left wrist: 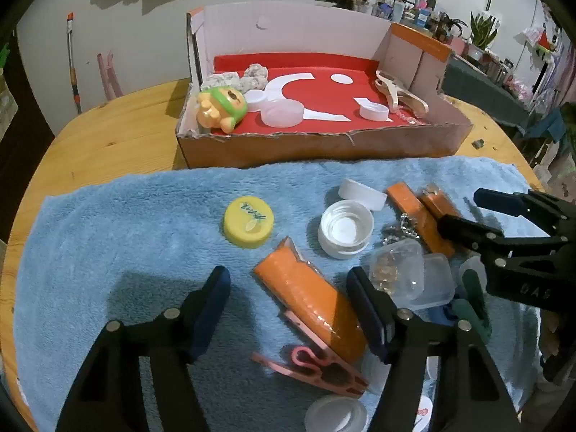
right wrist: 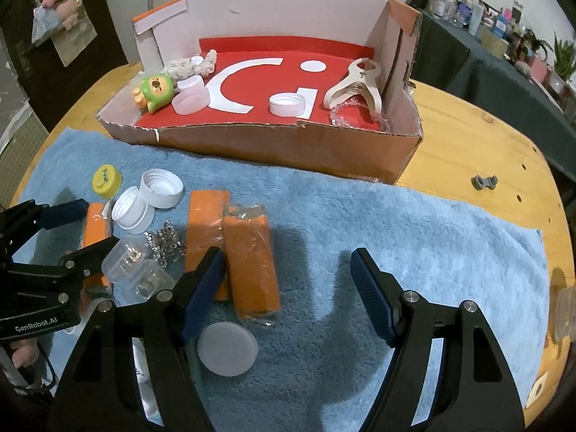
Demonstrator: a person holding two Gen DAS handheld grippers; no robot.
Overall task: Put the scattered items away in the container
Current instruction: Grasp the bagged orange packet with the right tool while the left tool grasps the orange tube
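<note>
Both tongs stand released over the blue towel [right wrist: 396, 216]: left tongs [left wrist: 288, 295] straddle an orange wrapped block [left wrist: 309, 295], right tongs [right wrist: 288, 288] grasp nothing. The cardboard box [right wrist: 288, 151] sits behind.

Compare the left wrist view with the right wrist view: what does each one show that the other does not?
Only the left wrist view shows the pink clothespin lying near the open left hand-held gripper. Only the right wrist view shows the small grey part on the bare wooden table. Both show the cardboard box, the yellow cap, the blue towel and the orange packs.
</note>
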